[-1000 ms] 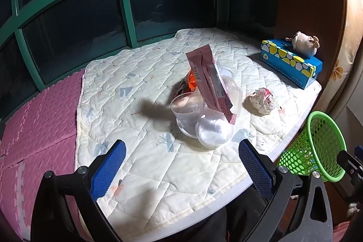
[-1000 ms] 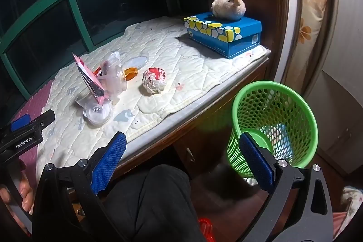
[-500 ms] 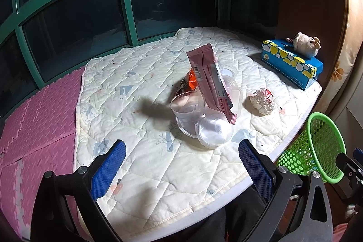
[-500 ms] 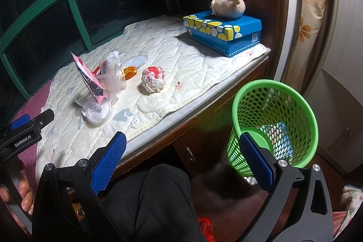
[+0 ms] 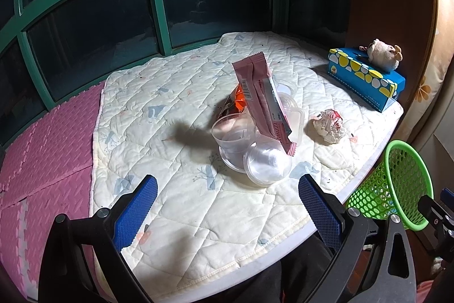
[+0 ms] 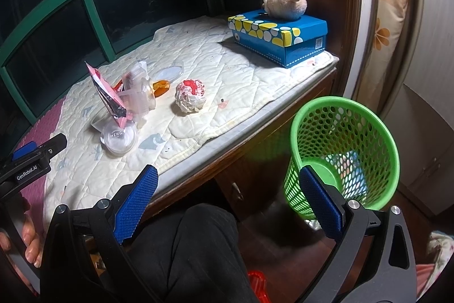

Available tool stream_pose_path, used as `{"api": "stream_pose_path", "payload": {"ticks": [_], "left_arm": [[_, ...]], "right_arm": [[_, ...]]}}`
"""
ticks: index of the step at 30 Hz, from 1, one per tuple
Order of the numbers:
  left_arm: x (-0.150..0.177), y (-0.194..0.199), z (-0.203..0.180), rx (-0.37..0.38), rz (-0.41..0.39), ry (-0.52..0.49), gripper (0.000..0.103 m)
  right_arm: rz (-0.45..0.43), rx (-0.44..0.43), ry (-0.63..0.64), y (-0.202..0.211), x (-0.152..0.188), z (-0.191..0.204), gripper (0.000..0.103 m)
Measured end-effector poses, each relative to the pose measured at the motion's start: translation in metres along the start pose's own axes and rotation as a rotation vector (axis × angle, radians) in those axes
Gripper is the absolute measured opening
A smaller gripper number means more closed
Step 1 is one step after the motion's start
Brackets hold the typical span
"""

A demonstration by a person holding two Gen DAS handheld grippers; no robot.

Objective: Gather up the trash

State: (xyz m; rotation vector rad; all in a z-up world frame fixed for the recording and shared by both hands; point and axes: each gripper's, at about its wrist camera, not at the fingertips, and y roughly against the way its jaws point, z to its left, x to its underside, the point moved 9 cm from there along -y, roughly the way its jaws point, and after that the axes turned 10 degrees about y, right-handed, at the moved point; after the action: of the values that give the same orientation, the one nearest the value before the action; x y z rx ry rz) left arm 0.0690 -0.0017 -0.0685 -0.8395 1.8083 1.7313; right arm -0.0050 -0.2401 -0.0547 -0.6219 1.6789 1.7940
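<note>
Right wrist view only: small orange piece [image 6: 161, 85] behind the clear plastic containers [image 6: 136, 97], "MENG" print on the round clear lid [image 6: 119, 136], something blue inside the green perforated plastic bin [image 6: 344, 152], a hand [image 6: 27, 242] on the left hand-held gripper [image 6: 34, 154].

Left view: left hand-held gripper [image 5: 227, 199] empty, jaws wide apart. Right hand-held gripper [image 6: 228, 195] likewise — low, over a dark-trousered knee [image 6: 198, 246].

Trash sits mid-surface on a cream quilted pad [image 5: 170, 93]: pink snack wrapper [image 5: 261, 93], crumpled white-and-red paper ball [image 5: 329, 124]. Blue spotted tissue box [image 5: 366, 75] with beige plush toy [image 5: 383, 54] at the far corner. Dark green-framed windows [image 5: 153, 7]; pink foam mat [image 5: 42, 146].
</note>
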Motion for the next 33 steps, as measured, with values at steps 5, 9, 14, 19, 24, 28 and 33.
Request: {"api": "stream_pose_path", "payload": {"ticks": [5,9,14,19,24,28,33], "left_arm": [[0.0,-0.002,0.0,0.002,0.003,0.007,0.096],[-0.001,-0.004,0.0,0.002,0.008,0.009,0.096],[-0.001,-0.006,0.0,0.006,0.016,0.012,0.096],[-0.002,-0.008,-0.001,0.006,0.02,0.012,0.096],[-0.006,-0.011,-0.001,0.005,0.023,0.016,0.096],[-0.008,-0.015,-0.001,0.007,0.032,0.02,0.096],[-0.009,-0.018,-0.002,0.005,0.036,0.017,0.096]], "right_arm": [[0.004,-0.001,0.001,-0.001,0.0,0.0,0.098],[0.007,-0.001,0.0,-0.003,0.001,0.0,0.098],[0.01,-0.001,0.001,-0.006,0.0,0.0,0.098],[0.009,0.002,0.003,-0.006,0.0,0.001,0.098],[0.015,0.001,0.008,-0.011,0.0,0.002,0.098],[0.017,0.001,0.012,-0.013,-0.002,0.001,0.098],[0.02,-0.002,0.014,-0.015,-0.003,0.002,0.098]]}}
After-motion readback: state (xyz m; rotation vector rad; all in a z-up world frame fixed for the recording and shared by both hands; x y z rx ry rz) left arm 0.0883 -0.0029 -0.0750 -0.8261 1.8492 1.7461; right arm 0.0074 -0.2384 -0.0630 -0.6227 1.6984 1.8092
